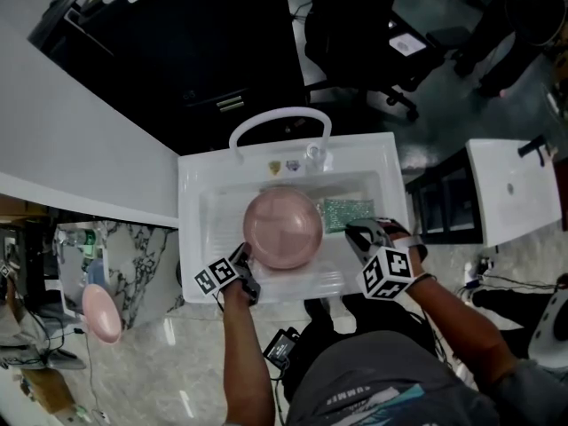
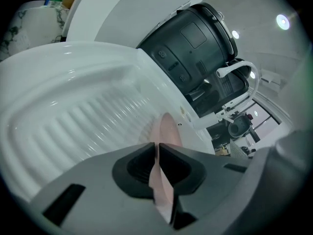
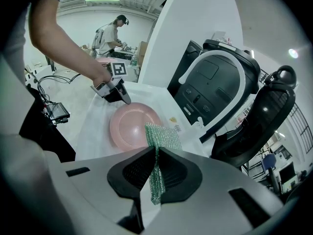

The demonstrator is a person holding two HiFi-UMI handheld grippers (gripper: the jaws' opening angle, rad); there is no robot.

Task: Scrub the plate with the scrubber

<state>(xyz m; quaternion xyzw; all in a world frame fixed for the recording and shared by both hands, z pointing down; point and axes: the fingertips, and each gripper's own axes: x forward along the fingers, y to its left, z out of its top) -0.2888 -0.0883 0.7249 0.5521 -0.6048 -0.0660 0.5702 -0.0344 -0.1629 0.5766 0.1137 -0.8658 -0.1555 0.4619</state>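
Pink plate [image 1: 282, 227] lies flat in the white sink [image 1: 200, 238], on the ribbed floor. The left gripper [image 1: 241, 261] is at the plate's near-left rim. Its fingers [image 2: 137, 168] are clenched on that rim, with only the thin edge between them.

The green mesh scrubber [image 1: 348, 213] is just beside the plate's right rim. I can't tell if it touches the plate. The right gripper [image 3: 156, 156] has its fingers clamped on one edge of the scrubber, and the rest stands free toward the plate. The white faucet [image 1: 280, 118] arches beyond the plate's far side. A black chair [image 1: 355, 25] is further off beyond that.

Risks, as judged:
- The left grip is a shallow pinch on a smooth rim. Scrubbing pressure from the right could pivot the plate or pull it out of the fingers.
- If the plate comes loose it would likely skate on the ribs and knock the sink wall.
- The scrubber is limp and held by its edge. Pushed across the plate it may fold over or drag out of the fingers.
- If it folds, the hard fingers could hit the plate instead of the mesh.
- Pressing on the side of the plate away from the left gripper could tip the plate up, since only one rim point is held.
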